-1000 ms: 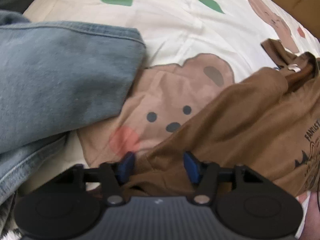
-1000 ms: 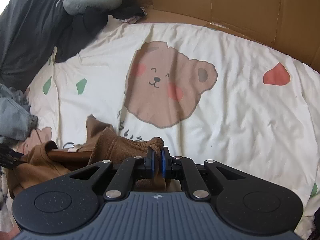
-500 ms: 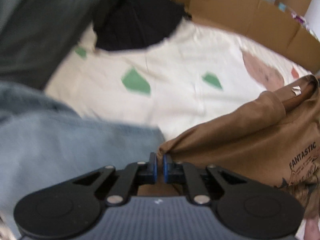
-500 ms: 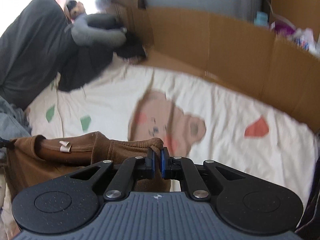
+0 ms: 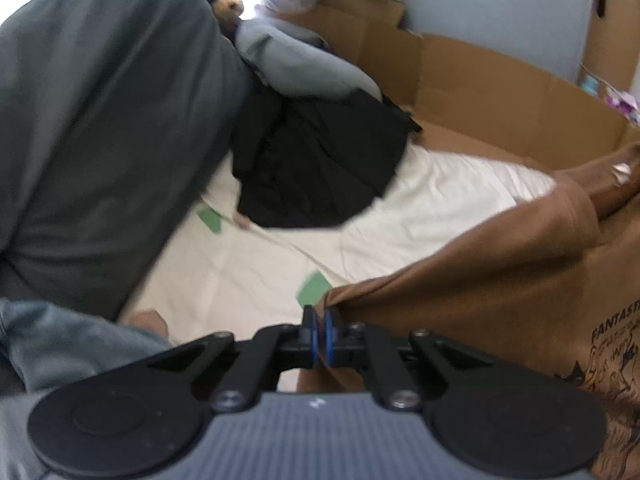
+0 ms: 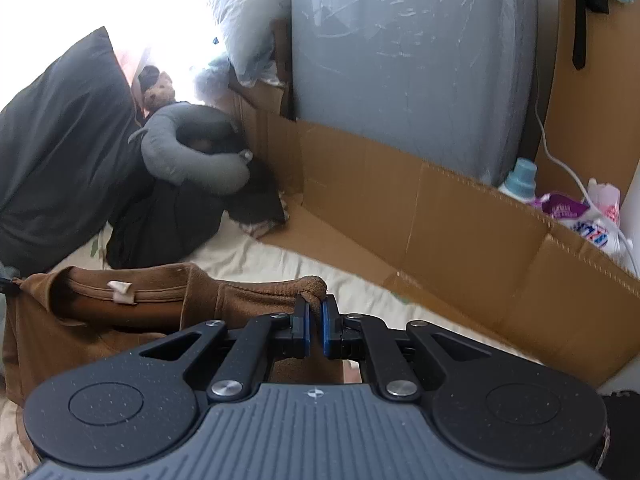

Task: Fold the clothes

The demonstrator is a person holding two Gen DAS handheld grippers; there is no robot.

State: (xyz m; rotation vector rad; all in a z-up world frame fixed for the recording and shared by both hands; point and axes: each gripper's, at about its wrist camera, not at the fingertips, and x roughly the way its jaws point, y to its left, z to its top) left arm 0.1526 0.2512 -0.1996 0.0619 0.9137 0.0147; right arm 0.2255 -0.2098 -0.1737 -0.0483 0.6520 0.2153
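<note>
A brown T-shirt [image 5: 500,292] with a dark print hangs stretched above the cream bedsheet [image 5: 404,220]. My left gripper [image 5: 319,334] is shut on one shoulder corner of it. In the right wrist view the same brown T-shirt [image 6: 132,312] runs leftward from my right gripper [image 6: 315,326], which is shut on the other shoulder corner. The collar with its white tag [image 6: 120,291] sits between the two grips. The shirt's lower part hangs out of sight.
Blue jeans [image 5: 68,344] lie at the lower left. A dark grey pillow [image 5: 100,128], black clothing [image 5: 316,168] and a grey neck pillow [image 6: 188,156] crowd the bed's far end. A cardboard wall [image 6: 440,216] lines the far side, with bottles [image 6: 520,180] behind it.
My left gripper went from open around the shirt's edge to shut on it. Both grippers then rose, lifting the shirt off the sheet, and both views tilted up toward the cardboard and wall.
</note>
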